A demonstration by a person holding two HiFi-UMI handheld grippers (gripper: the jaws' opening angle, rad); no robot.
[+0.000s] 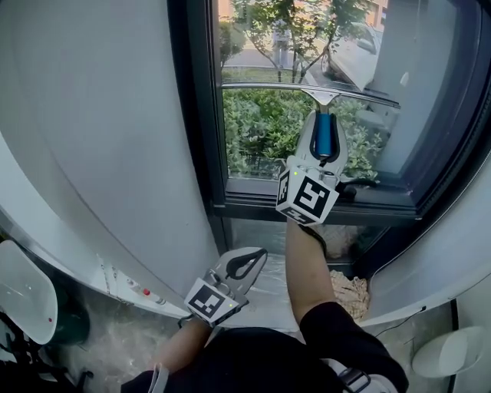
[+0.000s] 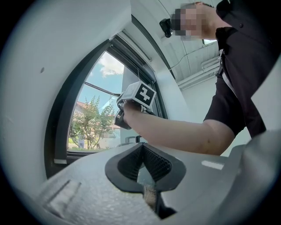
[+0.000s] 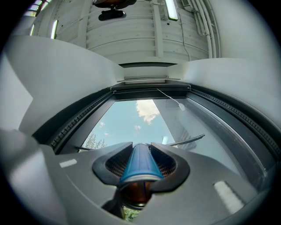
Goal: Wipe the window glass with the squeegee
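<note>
Blue-handled squeegee clamped in right gripper, blade lying across the window glass | left gripper closed, empty, low beside the frame | step: wiping stroke, likely | next: even pull, blade kept pressed flat

Looks out through a dark-framed window onto sunlit shrubs and trees. Flanked by plain white walls. Below, speckled grey floor.

Blue squeegee handle in pale grey right claw — black-and-white marker cube, dark grey window frame, green shrubs.
</note>
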